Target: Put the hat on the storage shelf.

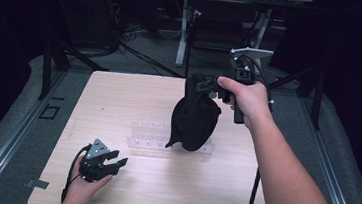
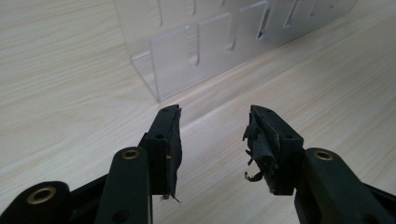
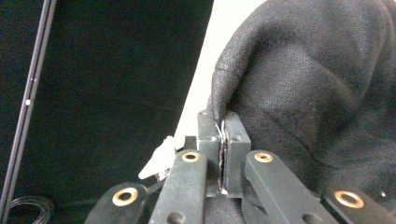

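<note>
I read no brand, label or writing anywhere: not on the cloth, the rack or either tool. By count I have two grippers, one black cloth, one clear plastic rack and one wooden table (image 1: 119, 101). My right gripper (image 1: 206, 84) is lifted above the table's far half with its jaws pressed tight together on an edge of the black cloth (image 1: 195, 118); in the right gripper view the fold is pinched right at the tips (image 3: 223, 128) and the rest of the cloth (image 3: 317, 93) bulges just beyond and to one side of them. The cloth hangs below that gripper, its lower end down at the clear plastic rack (image 1: 148, 136). My left gripper (image 1: 118, 163) sits low at the table's near edge, jaws spread wide and holding nothing (image 2: 212, 140), with the rack (image 2: 205, 51) just ahead of its tips.
</note>
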`<control>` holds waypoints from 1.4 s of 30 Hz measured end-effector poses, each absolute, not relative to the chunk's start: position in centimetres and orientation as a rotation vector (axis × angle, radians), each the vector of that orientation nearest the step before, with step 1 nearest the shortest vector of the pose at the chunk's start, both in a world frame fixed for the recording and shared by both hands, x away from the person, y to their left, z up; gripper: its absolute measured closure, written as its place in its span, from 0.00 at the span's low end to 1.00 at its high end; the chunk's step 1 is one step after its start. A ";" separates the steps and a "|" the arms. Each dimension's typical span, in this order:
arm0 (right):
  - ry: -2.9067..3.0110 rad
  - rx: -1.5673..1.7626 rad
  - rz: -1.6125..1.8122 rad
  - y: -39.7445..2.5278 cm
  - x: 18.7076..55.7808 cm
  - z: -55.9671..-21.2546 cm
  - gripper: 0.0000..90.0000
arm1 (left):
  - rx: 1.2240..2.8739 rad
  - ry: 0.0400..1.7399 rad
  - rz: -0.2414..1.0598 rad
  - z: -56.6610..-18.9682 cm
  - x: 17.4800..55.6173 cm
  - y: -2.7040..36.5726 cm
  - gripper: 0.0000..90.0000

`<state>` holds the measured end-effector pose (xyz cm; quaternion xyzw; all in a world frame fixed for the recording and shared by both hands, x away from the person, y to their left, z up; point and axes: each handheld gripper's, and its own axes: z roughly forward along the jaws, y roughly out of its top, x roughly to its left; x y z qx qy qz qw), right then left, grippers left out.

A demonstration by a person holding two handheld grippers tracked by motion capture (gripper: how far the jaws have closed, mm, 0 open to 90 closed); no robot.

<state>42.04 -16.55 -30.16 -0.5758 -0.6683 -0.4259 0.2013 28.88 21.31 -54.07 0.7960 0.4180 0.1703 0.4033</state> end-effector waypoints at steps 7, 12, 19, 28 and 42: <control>-1.864 -1.558 -1.202 -14.9 42.3 -30.3 0.98 | 2.005 1.005 0.411 -52.9 28.6 20.1 0.62; -1.865 -1.546 -1.206 -14.1 42.4 -30.4 0.98 | 1.982 0.976 0.406 -52.0 29.2 18.9 0.63; -1.859 -1.540 -1.217 -13.4 42.5 -30.5 0.98 | 1.973 0.900 0.402 -50.4 29.6 16.4 0.62; -1.849 -1.536 -1.229 -12.8 42.4 -30.6 0.98 | 1.985 0.829 0.398 -49.1 30.0 14.1 0.65; -1.860 -1.523 -1.233 -12.0 42.5 -30.7 0.98 | 2.018 0.773 0.392 -48.2 30.2 12.2 0.70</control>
